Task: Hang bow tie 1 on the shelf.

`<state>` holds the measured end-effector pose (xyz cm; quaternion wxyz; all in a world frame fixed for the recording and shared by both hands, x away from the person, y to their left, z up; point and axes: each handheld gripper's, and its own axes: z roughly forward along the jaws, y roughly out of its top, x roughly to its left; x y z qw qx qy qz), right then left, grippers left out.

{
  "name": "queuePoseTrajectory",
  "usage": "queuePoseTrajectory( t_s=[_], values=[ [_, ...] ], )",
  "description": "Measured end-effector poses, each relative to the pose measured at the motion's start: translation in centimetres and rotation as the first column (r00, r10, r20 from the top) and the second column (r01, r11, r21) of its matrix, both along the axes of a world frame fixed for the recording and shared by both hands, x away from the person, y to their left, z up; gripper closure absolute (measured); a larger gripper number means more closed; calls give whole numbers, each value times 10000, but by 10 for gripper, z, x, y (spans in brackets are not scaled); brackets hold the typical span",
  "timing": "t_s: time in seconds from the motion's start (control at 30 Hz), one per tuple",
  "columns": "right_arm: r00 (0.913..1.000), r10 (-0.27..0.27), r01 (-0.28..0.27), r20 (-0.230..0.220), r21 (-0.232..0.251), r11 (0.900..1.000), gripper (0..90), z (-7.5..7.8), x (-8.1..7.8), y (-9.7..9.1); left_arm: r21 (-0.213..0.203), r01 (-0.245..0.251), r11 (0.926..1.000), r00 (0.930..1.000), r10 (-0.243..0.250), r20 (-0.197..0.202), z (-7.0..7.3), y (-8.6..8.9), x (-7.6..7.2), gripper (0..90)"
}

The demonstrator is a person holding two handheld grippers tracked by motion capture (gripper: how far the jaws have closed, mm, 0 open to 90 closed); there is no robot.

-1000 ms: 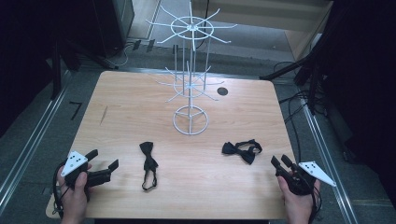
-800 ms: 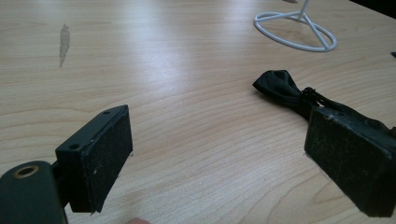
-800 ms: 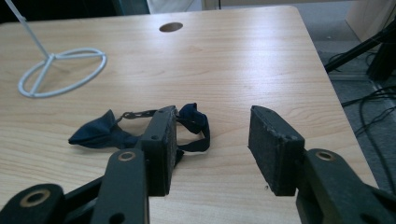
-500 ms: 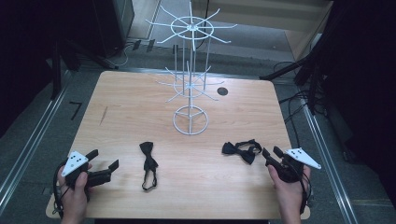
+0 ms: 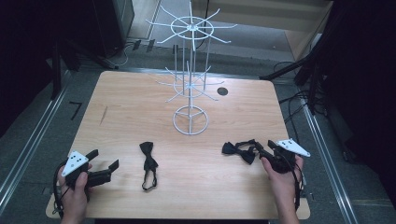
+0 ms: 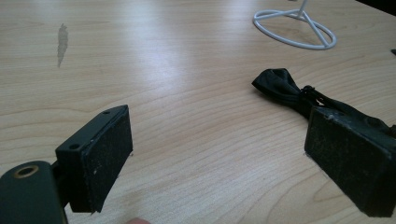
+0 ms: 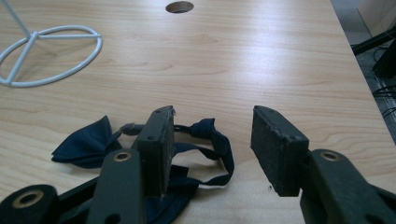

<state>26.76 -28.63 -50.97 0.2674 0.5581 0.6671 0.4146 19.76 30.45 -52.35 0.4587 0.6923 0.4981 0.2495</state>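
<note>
We are working at a wooden table with a pair of tongs in each hand. Our right gripper is hovering near the table's right edge, towards the near right corner, with its jaws standing apart and nothing clamped between them; one jaw is hanging over the strap of the dark blue bow tie, while the gap beside it is showing bare wood. That bow tie is lying just left of the gripper, in front of the ring base of the white wire rack, which is standing at the table's middle. Our left gripper is resting near the near left corner, its jaws wide apart and empty. The black bow tie is lying just right of it, between the two grippers, by the near edge.
</note>
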Motion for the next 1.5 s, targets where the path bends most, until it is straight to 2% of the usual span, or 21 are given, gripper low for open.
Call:
queuePoseTrajectory(
  t_s=[0.37,0.63,0.83,1.07,1.13,1.33,1.4,1.5],
  values=[
    [9988,-190,186,-442,-86,9998,540,-14,24,2,-23,51,10000,10000,-51,-21,0,0,0,85],
    [9966,-186,192,-800,65,9998,552,-22,33,2,-30,49,10000,10000,-49,-11,0,0,0,85],
    [9936,-104,82,-1125,-198,9998,577,-29,36,5,-25,46,10000,10000,-46,-3,0,0,0,85],
    [9917,2,-88,-1288,-656,9978,676,-35,34,10,-22,42,10000,10000,-42,-24,0,0,0,85],
    [9910,-17,-72,-1337,-662,9978,692,-36,34,11,-17,45,10000,10000,-45,-34,0,0,0,86],
    [9904,-100,38,-1378,-453,9990,866,-40,29,9,-5,25,10000,10000,-25,-23,0,0,0,85],
    [9902,2,-63,-1400,-438,9990,897,-40,27,9,6,37,10000,10000,-37,-22,0,0,0,86],
    [9931,5,-64,-1171,-495,9988,900,-40,25,9,11,41,10000,10000,-41,-23,0,0,0,85]
  ],
)
